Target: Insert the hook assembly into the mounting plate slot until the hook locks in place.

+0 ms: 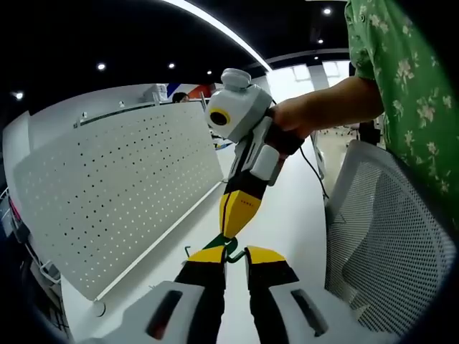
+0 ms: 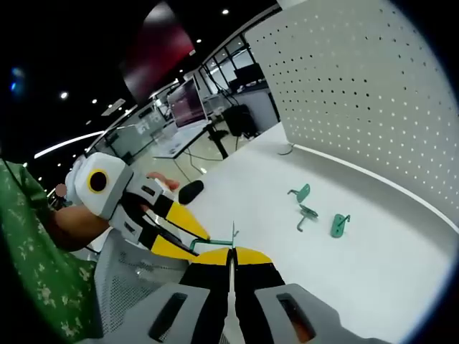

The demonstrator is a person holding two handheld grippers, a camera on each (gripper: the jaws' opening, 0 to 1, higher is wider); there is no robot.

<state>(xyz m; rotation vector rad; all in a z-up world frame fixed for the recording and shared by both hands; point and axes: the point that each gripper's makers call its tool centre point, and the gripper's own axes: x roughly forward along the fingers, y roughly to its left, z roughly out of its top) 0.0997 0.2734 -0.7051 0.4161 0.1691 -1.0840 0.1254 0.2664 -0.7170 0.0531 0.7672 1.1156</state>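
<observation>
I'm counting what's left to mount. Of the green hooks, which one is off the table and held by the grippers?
The green hook pinched between both grippers' yellow tips, the right gripper and left gripper. The other three hooks lie loose on the white table near the pegboard.

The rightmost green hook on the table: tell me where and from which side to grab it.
Grip the rightmost green hook by its flat plate, coming from above with the jaws across the plate's thin faces. It seems to stand on edge, clear of the two hooks beside it and the pegboard, so either side looks free.
</observation>
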